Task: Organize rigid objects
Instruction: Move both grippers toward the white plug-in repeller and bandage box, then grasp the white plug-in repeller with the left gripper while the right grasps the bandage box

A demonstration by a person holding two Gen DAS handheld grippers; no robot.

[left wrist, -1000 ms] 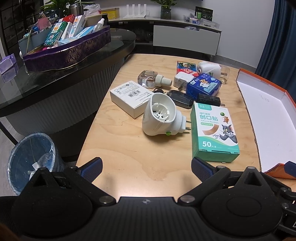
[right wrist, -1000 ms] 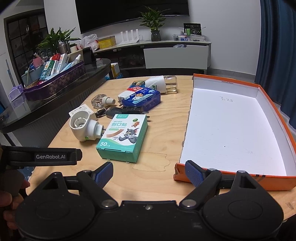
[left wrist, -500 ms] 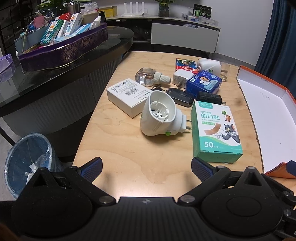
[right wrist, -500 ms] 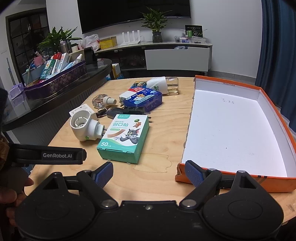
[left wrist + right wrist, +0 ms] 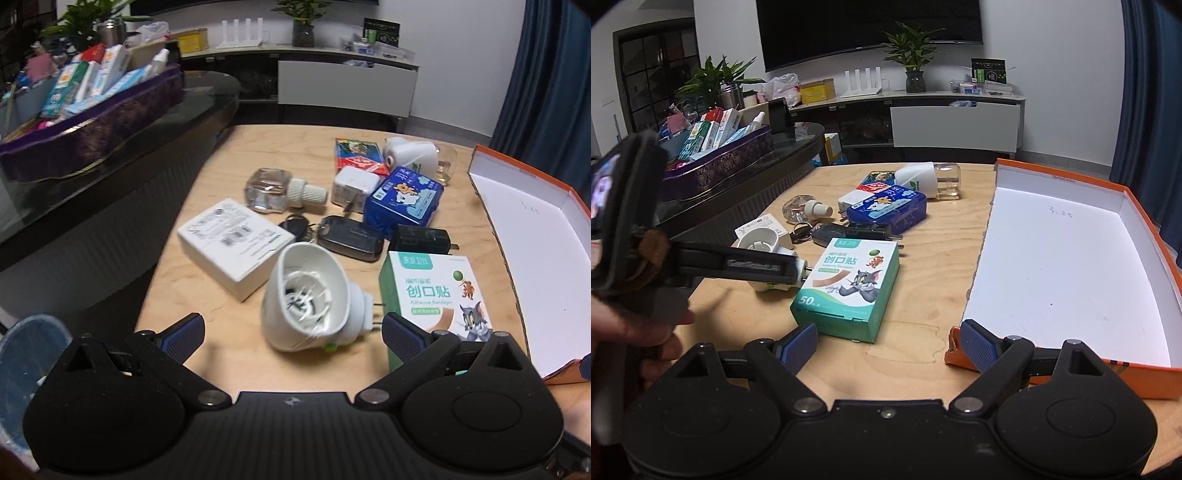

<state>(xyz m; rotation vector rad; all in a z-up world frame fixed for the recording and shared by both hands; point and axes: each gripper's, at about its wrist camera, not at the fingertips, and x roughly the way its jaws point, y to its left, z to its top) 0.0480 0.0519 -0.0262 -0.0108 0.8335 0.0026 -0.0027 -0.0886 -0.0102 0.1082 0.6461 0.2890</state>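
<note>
A white plug-in vaporizer (image 5: 308, 301) lies on its side on the wooden table (image 5: 229, 354), between the fingers of my open left gripper (image 5: 291, 328), not gripped. A green plaster box (image 5: 436, 295) lies to its right, also in the right wrist view (image 5: 849, 291). A white box (image 5: 231, 243), a clear refill bottle (image 5: 273, 190), black key fobs (image 5: 349, 238), a blue tin (image 5: 404, 199) and a white charger (image 5: 354, 184) lie behind. My right gripper (image 5: 888, 347) is open and empty near the table's front edge. The left gripper shows in the right wrist view (image 5: 761, 264), hiding part of the vaporizer.
An open orange box with a white inside (image 5: 1063, 266) lies at the table's right. A dark glass counter (image 5: 110, 122) with a purple tray of packets (image 5: 85, 110) stands left. A blue bin (image 5: 26, 354) stands on the floor at the left.
My left gripper has moved forward and down, so the white vaporizer now lies between its open fingers. My right gripper has crept forward a little.
</note>
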